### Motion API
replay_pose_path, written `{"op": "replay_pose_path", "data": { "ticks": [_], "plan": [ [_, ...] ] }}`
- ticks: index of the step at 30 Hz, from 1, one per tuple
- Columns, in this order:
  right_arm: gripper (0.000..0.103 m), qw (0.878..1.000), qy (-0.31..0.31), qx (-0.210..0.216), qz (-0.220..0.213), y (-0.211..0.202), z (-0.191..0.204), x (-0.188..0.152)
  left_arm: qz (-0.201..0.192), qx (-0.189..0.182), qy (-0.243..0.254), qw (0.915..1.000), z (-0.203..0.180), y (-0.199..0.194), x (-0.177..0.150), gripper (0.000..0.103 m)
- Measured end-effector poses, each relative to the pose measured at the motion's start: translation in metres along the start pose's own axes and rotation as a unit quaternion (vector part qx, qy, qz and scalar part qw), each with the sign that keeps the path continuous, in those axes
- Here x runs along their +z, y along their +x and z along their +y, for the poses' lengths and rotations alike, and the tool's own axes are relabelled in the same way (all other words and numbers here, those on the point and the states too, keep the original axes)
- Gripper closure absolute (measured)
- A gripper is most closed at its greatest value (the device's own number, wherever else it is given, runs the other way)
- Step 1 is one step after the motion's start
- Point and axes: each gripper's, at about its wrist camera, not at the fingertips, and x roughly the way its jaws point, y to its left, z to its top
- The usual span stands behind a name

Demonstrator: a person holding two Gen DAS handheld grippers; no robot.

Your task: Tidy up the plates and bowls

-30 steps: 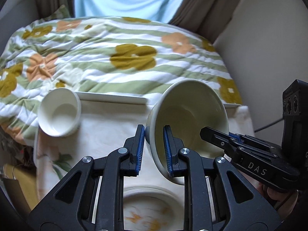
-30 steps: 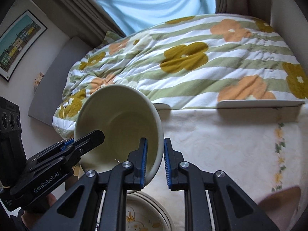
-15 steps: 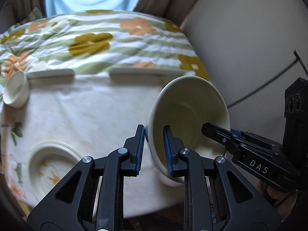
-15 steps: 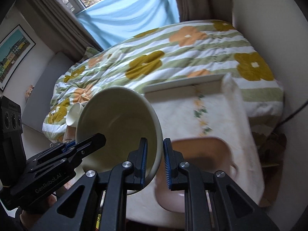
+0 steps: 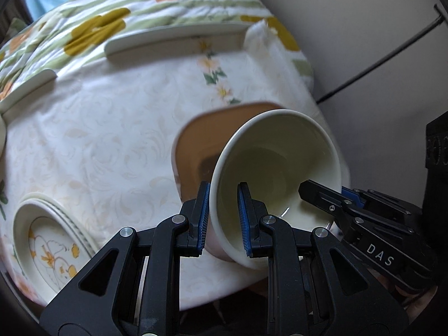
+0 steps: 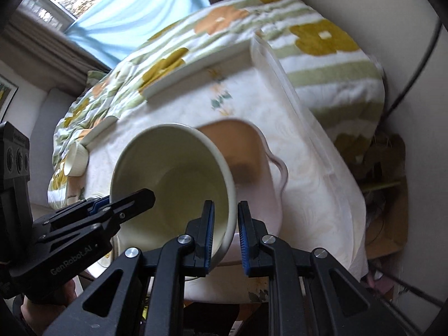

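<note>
Both grippers hold one large cream bowl (image 5: 277, 168) by its rim, tilted, above the table. My left gripper (image 5: 223, 218) is shut on its left rim. My right gripper (image 6: 226, 233) is shut on its right rim, and the bowl also shows in the right wrist view (image 6: 173, 173). A pink dish with a brown inside and a side handle (image 5: 196, 142) stands on the table just behind and under the bowl; it also shows in the right wrist view (image 6: 252, 151). A stack of flower-patterned plates (image 5: 47, 249) lies at the left front. A small white bowl (image 6: 75, 158) lies on its side at the far left.
The table has a white patterned cloth (image 5: 112, 140) with raised pale rails (image 5: 173, 37) along its far edge. A floral quilt (image 6: 322, 44) lies behind it. A wall with a black cable (image 5: 392, 53) is to the right. The table's right edge (image 6: 330, 168) drops off beside the pink dish.
Both grippers have carried the cream bowl to the right across the table, from near the patterned plates to over the pink dish. The grip on the rim has not changed.
</note>
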Motion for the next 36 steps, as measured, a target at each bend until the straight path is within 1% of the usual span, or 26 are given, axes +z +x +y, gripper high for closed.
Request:
{"op": "replay_pose_path", "data": {
  "ticks": [7, 14, 17, 24, 28, 32, 36],
  "plan": [
    [0.088, 0.999, 0.035, -0.012, 0.011, 0.021, -0.005, -0.003, 0.027, 0.016, 0.034, 0.9989, 0.002, 0.025, 0.009, 0.086],
    [0.088, 0.998, 0.058, -0.023, 0.019, 0.036, -0.011, -0.003, 0.036, 0.032, 0.072, 0.9963, -0.002, 0.043, 0.019, 0.086],
    [0.088, 0.998, 0.059, -0.035, 0.015, 0.036, -0.011, -0.001, 0.036, 0.042, 0.088, 0.9946, -0.004, 0.048, 0.021, 0.086],
    [0.088, 0.997, 0.056, -0.044, 0.015, 0.035, -0.01, -0.001, 0.028, 0.054, 0.11, 0.9921, -0.007, 0.047, 0.023, 0.086],
    [0.088, 0.997, 0.058, -0.042, 0.015, 0.034, -0.011, -0.001, 0.024, 0.056, 0.115, 0.9916, -0.008, 0.045, 0.024, 0.086],
    [0.088, 0.997, 0.048, -0.054, 0.015, 0.033, -0.007, -0.001, 0.014, 0.06, 0.121, 0.9907, -0.011, 0.037, 0.024, 0.086],
    [0.088, 0.997, 0.033, -0.063, 0.002, 0.019, -0.003, -0.001, 0.004, 0.064, 0.12, 0.9907, -0.013, 0.027, 0.025, 0.086]
  ]
}}
